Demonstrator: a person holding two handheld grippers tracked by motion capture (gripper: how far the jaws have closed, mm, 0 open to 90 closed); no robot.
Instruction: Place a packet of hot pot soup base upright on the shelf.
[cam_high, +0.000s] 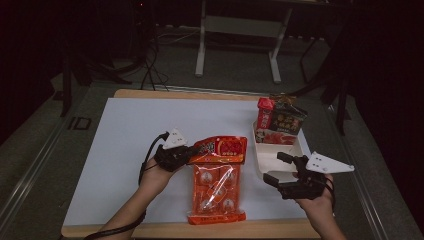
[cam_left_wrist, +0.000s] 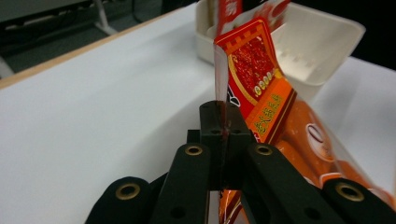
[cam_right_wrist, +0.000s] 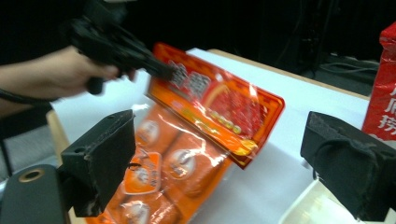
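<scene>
An orange and red snack bag lies on the white table sheet, its red header end lifted. My left gripper is shut on the header's left edge; in the left gripper view the jaws pinch the bag at its edge. My right gripper stands open over the near end of a white tray, nothing between its jaws. In the right gripper view the bag hangs between the open pads, held farther off by the left gripper.
At the tray's far end stand a red carton and a dark snack packet. The white sheet covers a wooden table. Table legs and cables lie on the floor beyond.
</scene>
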